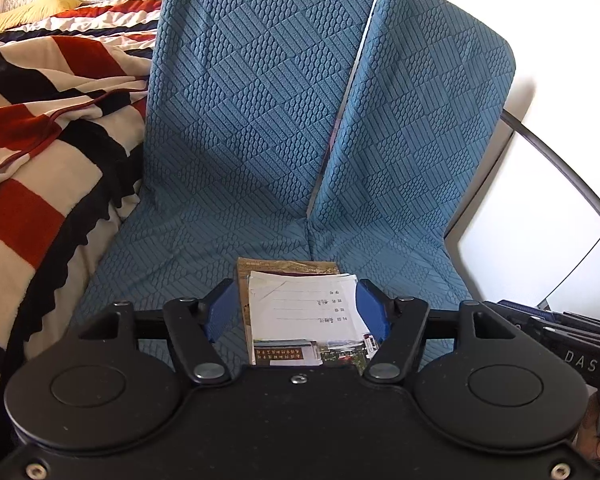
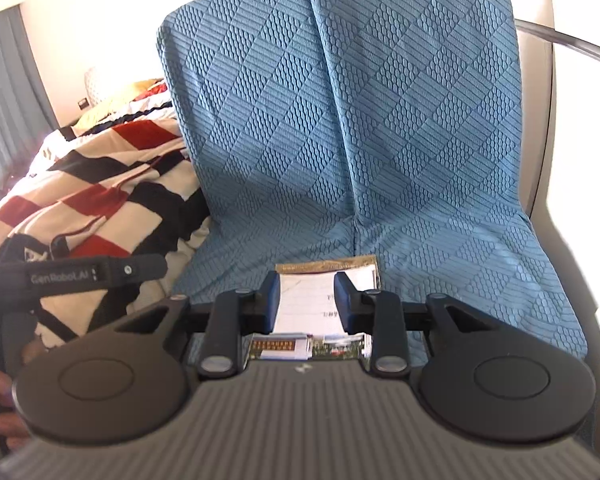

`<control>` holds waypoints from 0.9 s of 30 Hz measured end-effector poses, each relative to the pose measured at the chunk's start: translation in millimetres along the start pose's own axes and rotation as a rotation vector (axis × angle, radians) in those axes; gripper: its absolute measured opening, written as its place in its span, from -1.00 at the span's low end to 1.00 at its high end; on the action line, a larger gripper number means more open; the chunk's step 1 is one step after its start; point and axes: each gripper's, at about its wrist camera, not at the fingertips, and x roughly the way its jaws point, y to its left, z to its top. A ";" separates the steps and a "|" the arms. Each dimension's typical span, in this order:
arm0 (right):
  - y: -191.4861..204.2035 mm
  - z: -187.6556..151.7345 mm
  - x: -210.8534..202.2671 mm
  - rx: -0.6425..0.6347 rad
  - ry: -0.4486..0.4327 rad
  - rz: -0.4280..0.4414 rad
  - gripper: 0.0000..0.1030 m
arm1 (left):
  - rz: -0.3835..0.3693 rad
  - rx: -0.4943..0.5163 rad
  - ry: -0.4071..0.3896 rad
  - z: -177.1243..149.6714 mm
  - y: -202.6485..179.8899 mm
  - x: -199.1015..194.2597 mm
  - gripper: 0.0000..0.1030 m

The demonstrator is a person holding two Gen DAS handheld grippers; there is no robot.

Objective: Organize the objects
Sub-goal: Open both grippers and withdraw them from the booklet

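Left gripper [image 1: 296, 312] jaws well apart, nothing between the pads; right gripper [image 2: 306, 300] narrower, also empty. Booklet stack [image 1: 300, 320] lies flat on the blue seat cover [image 1: 260, 140] — directly ahead and below both, long axis running away from them; neither hand clearly nearer.

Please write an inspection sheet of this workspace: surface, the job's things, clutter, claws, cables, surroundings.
Surface: blue textured sofa cover over seat and two back cushions.
Job's things: white booklet lies on a brown booklet, stacked on the seat near the front edge.
Clutter: nothing seen on the seat.
Claws: left claw open, above the stack, holding nothing; right claw open, narrower, also empty.
Cables: nothing seen.
Surroundings: striped red, black and cream blanket beside the seat; white wall behind.
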 end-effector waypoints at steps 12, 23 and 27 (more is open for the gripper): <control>-1.1 -19.7 17.4 -0.018 0.053 -0.053 0.52 | 0.030 0.010 0.037 -13.8 5.0 0.7 0.73; -8.7 -23.7 26.9 -0.005 0.083 -0.060 1.00 | 0.084 -0.022 0.031 -11.1 11.2 10.0 0.99; -8.7 -23.3 28.3 0.001 0.089 -0.053 1.00 | 0.084 -0.024 0.040 -9.7 11.5 13.1 0.99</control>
